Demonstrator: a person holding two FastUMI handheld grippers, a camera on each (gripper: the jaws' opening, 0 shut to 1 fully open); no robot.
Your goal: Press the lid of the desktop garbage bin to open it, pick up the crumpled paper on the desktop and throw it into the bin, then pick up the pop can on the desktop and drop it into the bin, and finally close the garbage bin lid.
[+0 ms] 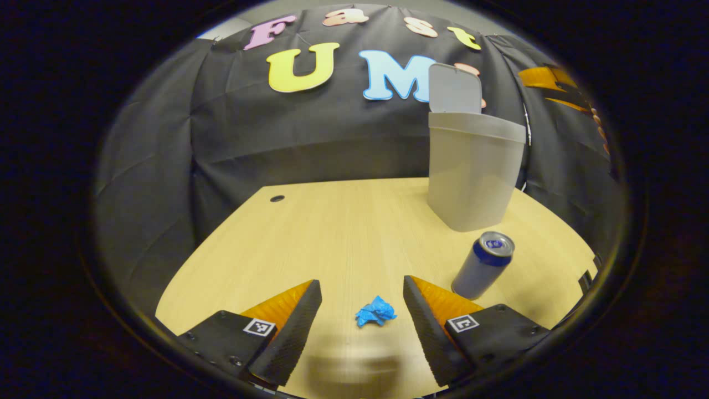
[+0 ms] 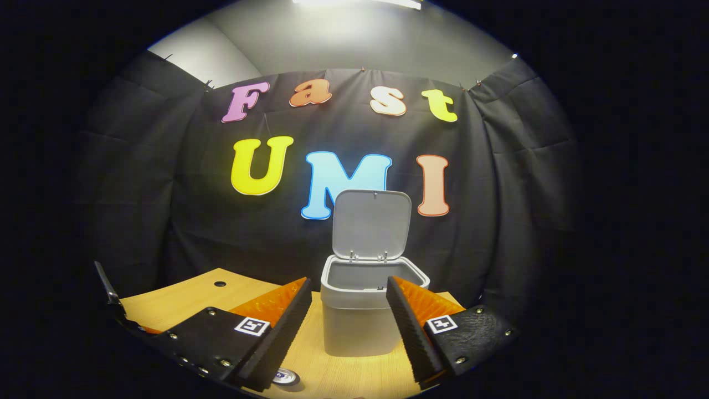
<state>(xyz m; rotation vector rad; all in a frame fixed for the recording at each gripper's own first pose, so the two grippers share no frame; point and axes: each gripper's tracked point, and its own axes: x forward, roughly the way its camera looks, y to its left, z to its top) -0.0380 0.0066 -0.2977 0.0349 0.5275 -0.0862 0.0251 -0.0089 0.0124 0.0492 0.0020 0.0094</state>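
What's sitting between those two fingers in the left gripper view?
The crumpled blue paper lies on the wooden desktop between the open left gripper's fingers, touching neither. The left gripper view shows it.

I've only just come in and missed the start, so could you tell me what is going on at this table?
A person is clearing a desk with two handheld grippers. The garbage bin stands with its lid up. The left gripper is open, with the blue crumpled paper lying on the table between its fingers, not yet gripped. The pop can stands upright beside it, in front of the bin. The right gripper is open, facing the bin and holding nothing.
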